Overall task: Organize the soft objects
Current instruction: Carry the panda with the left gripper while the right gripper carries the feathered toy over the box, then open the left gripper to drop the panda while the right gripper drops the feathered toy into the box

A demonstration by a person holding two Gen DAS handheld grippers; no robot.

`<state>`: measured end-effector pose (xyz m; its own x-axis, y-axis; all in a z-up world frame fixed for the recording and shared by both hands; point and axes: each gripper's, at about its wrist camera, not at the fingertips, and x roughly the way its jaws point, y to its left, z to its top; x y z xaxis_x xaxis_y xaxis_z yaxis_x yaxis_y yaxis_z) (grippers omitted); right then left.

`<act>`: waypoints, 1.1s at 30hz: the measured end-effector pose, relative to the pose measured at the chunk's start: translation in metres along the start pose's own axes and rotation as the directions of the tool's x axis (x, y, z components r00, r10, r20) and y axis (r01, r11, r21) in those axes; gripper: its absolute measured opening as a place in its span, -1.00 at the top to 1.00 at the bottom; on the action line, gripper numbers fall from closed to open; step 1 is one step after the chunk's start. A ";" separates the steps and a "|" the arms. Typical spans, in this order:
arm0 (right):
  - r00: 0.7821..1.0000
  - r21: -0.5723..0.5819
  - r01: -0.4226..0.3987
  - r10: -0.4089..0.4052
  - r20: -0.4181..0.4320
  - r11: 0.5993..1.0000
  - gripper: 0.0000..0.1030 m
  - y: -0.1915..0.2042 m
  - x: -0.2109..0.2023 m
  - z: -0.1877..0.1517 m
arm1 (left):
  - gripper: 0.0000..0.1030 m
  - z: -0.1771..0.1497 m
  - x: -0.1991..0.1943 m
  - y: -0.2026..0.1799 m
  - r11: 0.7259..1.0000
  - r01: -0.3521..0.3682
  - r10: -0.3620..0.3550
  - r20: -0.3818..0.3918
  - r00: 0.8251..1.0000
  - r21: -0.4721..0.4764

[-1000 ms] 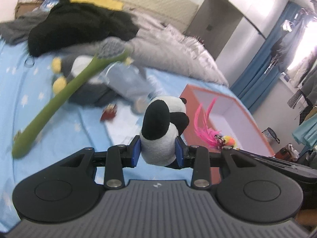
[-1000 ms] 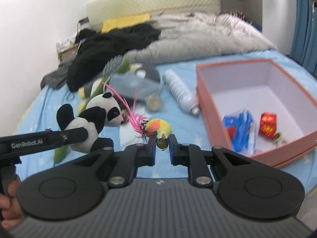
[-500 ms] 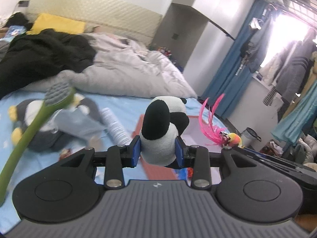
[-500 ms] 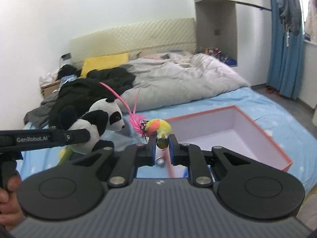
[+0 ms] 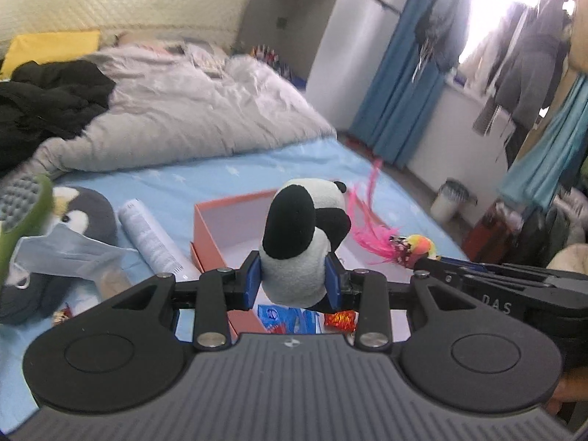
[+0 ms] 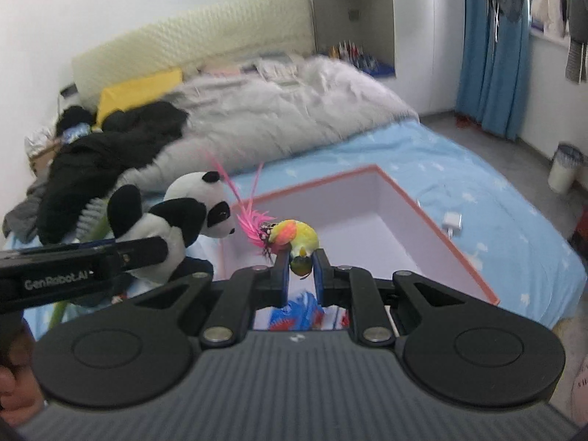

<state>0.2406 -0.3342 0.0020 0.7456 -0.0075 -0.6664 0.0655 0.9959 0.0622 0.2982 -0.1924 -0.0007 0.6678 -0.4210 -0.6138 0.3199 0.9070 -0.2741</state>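
Currently, the left gripper (image 5: 293, 282) is closed on the panda plush (image 5: 301, 242), its 2 blue pads pressed against the white body; the plush is held upright in the air above the near end of the orange box (image 5: 211, 228). From the right wrist view the panda plush (image 6: 176, 220) sits just left of the box rim, clamped by the left gripper (image 6: 147, 253).

The right gripper (image 6: 300, 275) is closed to a narrow gap on the bird toy (image 6: 294, 239), a yellow-and-orange body with pink feathers; the toy hangs over the open orange box (image 6: 422, 217). The bird toy (image 5: 411, 248) lies just beside the panda, to its right, at the tip of the right gripper (image 5: 433, 259).

Inside the box, a blue packet (image 6: 299, 312) and a red item (image 5: 340, 319) rest on the white floor, partly hidden by the fingers.

On the blue bedsheet (image 5: 257, 169), left of the box, lie a white bottle (image 5: 152, 239), a penguin plush (image 5: 84, 217) with a face mask (image 5: 62, 253) over it, and a green brush (image 5: 22, 205). A grey duvet (image 5: 191, 110) and black clothing (image 5: 47, 99) are piled further back.
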 end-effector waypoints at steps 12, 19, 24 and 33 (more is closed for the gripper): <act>0.979 0.078 0.088 -0.071 -0.190 0.993 0.67 -0.053 0.064 -0.014 | 0.20 0.004 0.105 -0.028 0.996 -0.004 0.023 -0.205 0.979 0.090; 0.968 0.090 0.105 -0.081 -0.236 0.990 0.67 -0.068 0.073 -0.028 | 0.20 -0.004 0.126 -0.038 0.991 0.007 0.028 -0.260 0.965 0.130; 0.966 0.099 0.113 -0.086 -0.245 0.989 0.64 -0.073 0.074 -0.029 | 0.14 -0.005 0.129 -0.035 0.993 0.000 0.034 -0.281 0.959 0.120; 0.967 0.060 0.123 -0.106 -0.232 0.991 0.31 -0.066 0.070 -0.030 | 0.01 -0.009 0.111 -0.033 0.991 0.001 0.034 -0.257 0.966 0.133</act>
<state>0.2685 -0.3974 -0.0711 0.5599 -0.0919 -0.8234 0.1966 0.9802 0.0243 0.3557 -0.2685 -0.0664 0.4828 -0.3725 -0.7926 0.4070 0.8968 -0.1735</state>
